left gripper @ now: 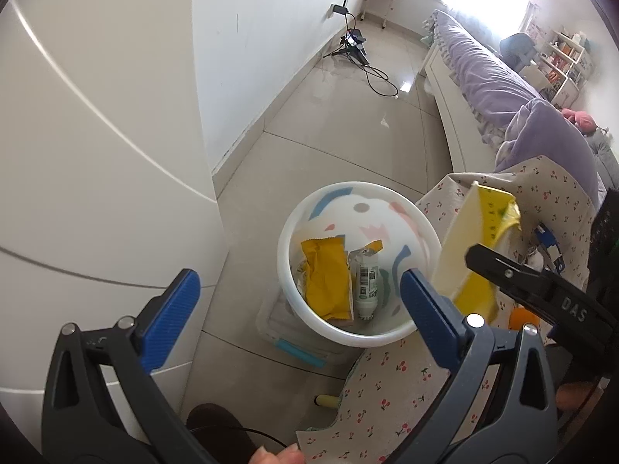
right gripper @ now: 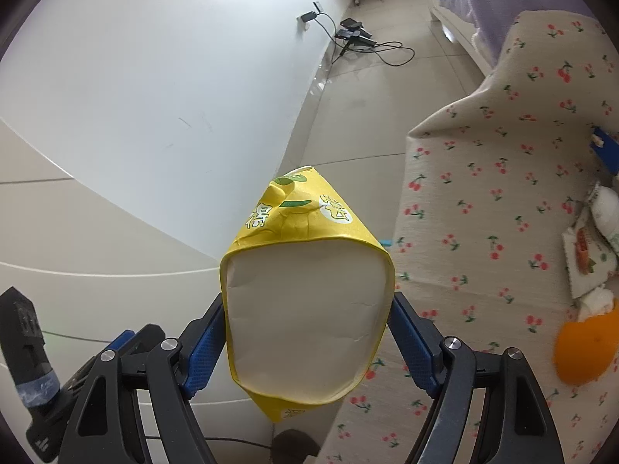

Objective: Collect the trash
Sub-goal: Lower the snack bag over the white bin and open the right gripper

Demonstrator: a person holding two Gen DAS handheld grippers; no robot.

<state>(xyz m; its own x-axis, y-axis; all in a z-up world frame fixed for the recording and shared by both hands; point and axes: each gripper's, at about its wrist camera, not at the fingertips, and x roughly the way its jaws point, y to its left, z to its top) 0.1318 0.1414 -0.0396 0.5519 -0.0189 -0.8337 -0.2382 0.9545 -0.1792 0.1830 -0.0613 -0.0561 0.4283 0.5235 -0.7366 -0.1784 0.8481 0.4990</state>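
My right gripper (right gripper: 305, 332) clamps the yellow carton (right gripper: 305, 290) beside the white bin (left gripper: 359, 332) — left gripper (left gripper: 298, 305) hangs open, empty. Next, I judge: swing over the rim, then release.

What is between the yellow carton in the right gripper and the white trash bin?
Nothing visible. The yellow carton, clamped in the right gripper, hangs beside the bin's rim above the cherry-print cloth; the bin's mouth is uncovered.

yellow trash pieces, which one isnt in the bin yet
The yellow carton, clamped in the right gripper beside the bin. The yellow wrapper already lies inside it, next to a small bottle.
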